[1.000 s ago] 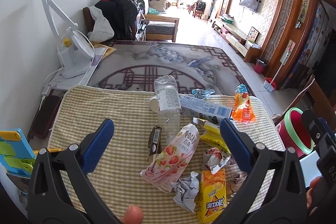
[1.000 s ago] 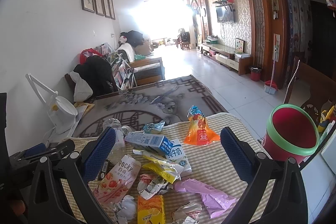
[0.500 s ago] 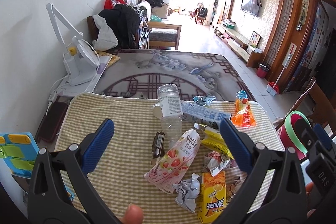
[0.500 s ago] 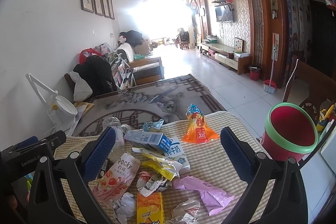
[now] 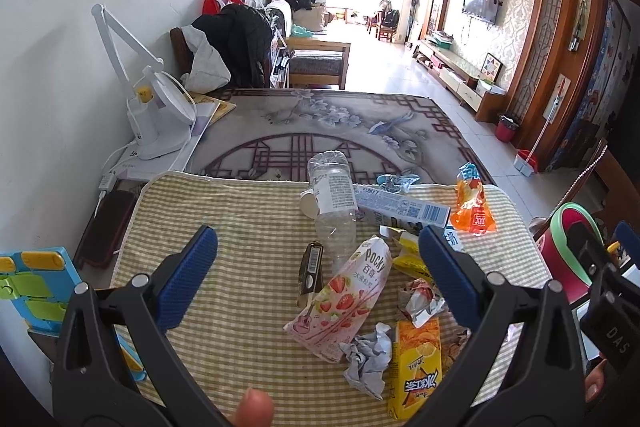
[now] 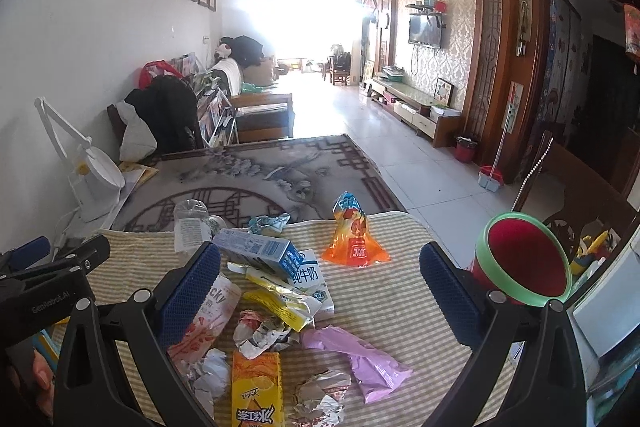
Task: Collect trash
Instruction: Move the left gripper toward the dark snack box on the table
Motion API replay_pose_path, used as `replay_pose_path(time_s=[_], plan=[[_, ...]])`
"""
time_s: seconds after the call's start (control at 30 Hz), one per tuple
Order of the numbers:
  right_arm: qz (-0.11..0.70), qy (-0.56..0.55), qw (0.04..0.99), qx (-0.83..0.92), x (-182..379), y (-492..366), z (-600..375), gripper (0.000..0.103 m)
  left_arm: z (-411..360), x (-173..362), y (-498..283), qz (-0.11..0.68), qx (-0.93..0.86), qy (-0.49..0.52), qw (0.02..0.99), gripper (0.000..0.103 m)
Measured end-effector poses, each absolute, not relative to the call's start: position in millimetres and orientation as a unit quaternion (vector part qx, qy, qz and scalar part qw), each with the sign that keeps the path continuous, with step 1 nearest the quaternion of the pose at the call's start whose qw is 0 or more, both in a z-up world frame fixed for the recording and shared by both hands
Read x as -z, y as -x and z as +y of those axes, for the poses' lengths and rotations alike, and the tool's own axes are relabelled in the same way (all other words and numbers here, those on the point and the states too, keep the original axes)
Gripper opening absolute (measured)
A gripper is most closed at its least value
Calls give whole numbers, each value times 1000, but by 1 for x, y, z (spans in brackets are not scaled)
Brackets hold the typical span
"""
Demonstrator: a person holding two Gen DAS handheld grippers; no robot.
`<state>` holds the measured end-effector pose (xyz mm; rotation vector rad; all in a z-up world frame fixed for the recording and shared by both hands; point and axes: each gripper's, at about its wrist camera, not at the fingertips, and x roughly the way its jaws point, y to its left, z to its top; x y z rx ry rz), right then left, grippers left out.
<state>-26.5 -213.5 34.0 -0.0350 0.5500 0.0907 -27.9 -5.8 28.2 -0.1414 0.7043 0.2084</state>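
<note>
Trash (image 5: 360,287), light crinkly wrappers, cartons and a slippery bottle (image 5: 334,203), litters the mat at frame centre; with both grippers (image 5: 316,275) (image 6: 320,283) spread wide and empty, pinch wrappers mid-body.

Right gripper (image 6: 320,281) fingers (image 6: 192,283) spread wide above wrappers, orange packet (image 6: 354,237) upright; red bin (image 6: 524,263) right

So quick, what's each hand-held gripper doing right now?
Left hand-held gripper: open, holding nothing.
Right hand-held gripper: open, holding nothing.
</note>
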Motion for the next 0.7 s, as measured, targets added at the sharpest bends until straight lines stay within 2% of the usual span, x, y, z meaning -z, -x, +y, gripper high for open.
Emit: replay_pose_path(time_s=[0.7], plan=[[282, 18, 958, -38, -30, 20, -214, 96, 11, -11, 19, 369, -112, 80, 919, 99]])
